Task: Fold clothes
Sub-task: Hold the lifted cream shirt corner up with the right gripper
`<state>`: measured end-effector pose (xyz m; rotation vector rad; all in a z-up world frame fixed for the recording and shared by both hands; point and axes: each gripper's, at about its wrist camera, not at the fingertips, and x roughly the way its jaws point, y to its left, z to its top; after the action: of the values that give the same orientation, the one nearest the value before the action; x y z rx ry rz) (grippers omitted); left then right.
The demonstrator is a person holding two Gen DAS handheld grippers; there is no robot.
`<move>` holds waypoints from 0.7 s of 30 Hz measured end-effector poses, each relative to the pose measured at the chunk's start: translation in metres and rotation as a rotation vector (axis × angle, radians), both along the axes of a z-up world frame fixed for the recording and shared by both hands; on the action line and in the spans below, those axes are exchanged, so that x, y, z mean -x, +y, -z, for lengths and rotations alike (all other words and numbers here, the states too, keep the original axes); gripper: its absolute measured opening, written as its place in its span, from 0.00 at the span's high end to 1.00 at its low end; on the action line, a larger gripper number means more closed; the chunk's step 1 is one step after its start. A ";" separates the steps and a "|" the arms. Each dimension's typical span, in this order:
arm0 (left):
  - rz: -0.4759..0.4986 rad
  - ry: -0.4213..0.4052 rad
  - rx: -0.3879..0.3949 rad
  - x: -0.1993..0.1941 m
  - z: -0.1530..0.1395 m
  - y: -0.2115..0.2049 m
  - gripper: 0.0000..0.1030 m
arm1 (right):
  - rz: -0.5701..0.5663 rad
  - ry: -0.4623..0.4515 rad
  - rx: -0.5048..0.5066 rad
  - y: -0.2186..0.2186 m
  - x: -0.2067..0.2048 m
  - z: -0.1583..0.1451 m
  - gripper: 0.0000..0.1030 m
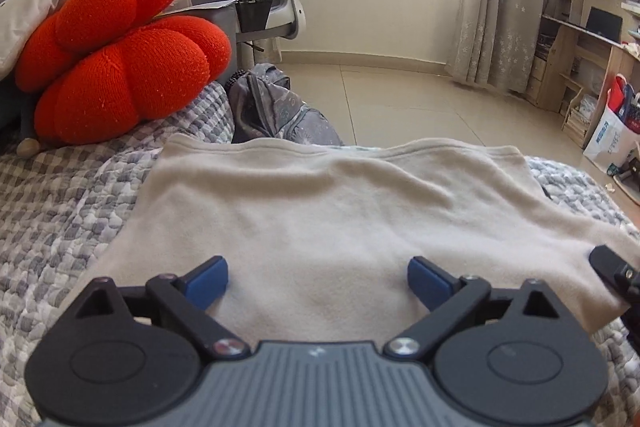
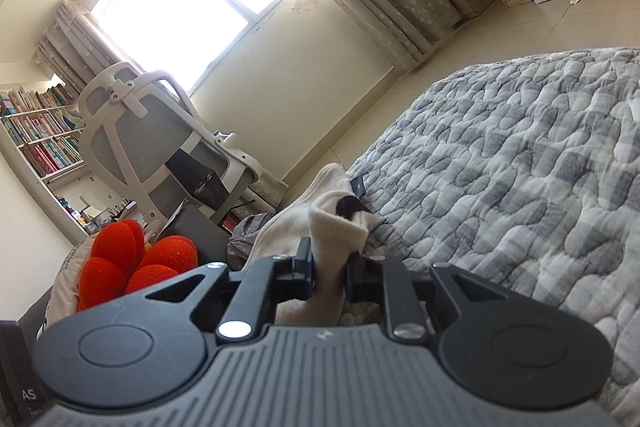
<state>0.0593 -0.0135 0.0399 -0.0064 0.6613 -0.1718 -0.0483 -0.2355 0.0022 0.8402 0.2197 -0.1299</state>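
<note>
Nearest the left wrist camera, the left gripper (image 1: 318,277) stands with its jaws wide apart and nothing between them, its blue pads (image 1: 210,277) poised over the near part of the cream garment (image 1: 320,207). That garment lies spread on the grey checked quilt (image 1: 60,195) of the bed, its far hem close to the bed's edge, beyond which a grey patterned bag (image 1: 276,111) sits on the floor. An orange knitted cushion (image 1: 120,55) rests on the quilt to the left, apart from the cloth.

From the right wrist camera, the right gripper (image 2: 330,273) has its jaws narrow, closed on a bunched corner of the same garment (image 2: 332,239), lifted off the quilt (image 2: 500,187). A dark patch shows in the fold above the jaws; it may be a label or the lining, but the view does not settle which.

Risks, as judged from this arrangement:
- Only a small bunch of cloth is pinched, so a pull across the bed could slip it free and drop the fold.
- With one side gripped and the left jaws empty, carrying the corner over would likely drag the whole garment sideways and skew the crease.
- The far hem is near the bed's edge; any push that way could slide it off toward the floor.
- A left pinch taken too deep could catch the quilt with the cloth.
</note>
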 end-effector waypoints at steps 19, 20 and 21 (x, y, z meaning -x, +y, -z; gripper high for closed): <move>-0.058 0.111 -0.056 -0.032 0.015 -0.017 0.05 | -0.004 -0.003 -0.004 0.000 0.000 0.000 0.80; -0.056 0.099 -0.076 -0.031 0.016 -0.019 0.04 | -0.005 -0.002 -0.003 0.000 0.000 0.000 0.80; -0.064 0.106 -0.064 -0.032 0.015 -0.018 0.04 | -0.005 -0.002 -0.004 0.000 0.000 0.000 0.80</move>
<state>0.0912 -0.0315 0.0248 0.0254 0.7711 -0.0889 -0.0485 -0.2355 0.0026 0.8432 0.2201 -0.1239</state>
